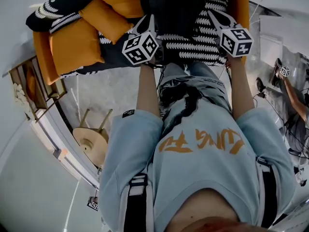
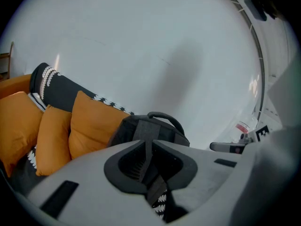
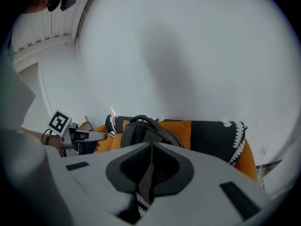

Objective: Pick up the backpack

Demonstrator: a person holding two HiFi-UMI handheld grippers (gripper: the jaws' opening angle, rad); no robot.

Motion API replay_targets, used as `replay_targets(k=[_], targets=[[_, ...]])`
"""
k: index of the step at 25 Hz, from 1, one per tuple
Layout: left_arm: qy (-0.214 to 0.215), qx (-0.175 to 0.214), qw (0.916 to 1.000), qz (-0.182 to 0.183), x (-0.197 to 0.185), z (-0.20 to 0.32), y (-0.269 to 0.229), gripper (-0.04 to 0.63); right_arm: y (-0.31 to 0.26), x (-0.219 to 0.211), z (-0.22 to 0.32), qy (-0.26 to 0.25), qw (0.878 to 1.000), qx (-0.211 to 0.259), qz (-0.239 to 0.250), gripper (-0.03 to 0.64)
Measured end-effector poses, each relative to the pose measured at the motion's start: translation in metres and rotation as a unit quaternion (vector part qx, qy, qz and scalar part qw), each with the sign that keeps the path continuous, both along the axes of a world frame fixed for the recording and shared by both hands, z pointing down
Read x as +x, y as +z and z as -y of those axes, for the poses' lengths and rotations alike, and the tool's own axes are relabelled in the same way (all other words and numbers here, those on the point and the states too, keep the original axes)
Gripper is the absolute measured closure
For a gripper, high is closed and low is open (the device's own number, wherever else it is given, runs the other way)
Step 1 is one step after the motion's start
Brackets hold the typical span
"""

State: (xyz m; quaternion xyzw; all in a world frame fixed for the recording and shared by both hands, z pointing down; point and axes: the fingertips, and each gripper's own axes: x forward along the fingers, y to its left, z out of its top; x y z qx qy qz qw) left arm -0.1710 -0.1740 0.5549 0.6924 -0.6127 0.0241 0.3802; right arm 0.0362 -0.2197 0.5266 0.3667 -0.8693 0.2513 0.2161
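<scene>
One backpack. Two grippers, the left gripper and the right gripper, each carrying one cube. A third cube shows at the far right, beside a second person, which makes two people counting the wearer. Three orange cushions in a row: left cushion, middle cushion, right cushion. One sofa. One black-and-white throw. One stool. One wooden shelf.

Orange sofa, patterned throw, cushions, backpack
</scene>
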Motion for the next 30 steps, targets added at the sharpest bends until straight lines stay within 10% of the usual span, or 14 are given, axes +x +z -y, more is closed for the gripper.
replay_targets(k=[7, 9, 13, 30], targets=[[0.050, -0.012, 0.9986, 0.016, -0.003, 0.028, 0.023, 0.569, 0.022, -0.011, -0.003, -0.016, 1.000, -0.023, -0.010, 0.584], [0.078, -0.006, 0.9967, 0.022, -0.004, 0.035, 0.024, 0.475, 0.029, -0.014, 0.001, -0.014, 0.999, -0.027, -0.009, 0.570], [0.131, -0.020, 0.9907, 0.030, -0.007, 0.044, 0.033, 0.377, 0.046, -0.028, 0.005, -0.017, 0.998, -0.064, 0.005, 0.410], [0.242, -0.057, 0.9678, -0.042, 0.030, 0.067, 0.065, 0.344, 0.072, -0.056, 0.028, -0.044, 0.987, -0.142, 0.067, 0.373]])
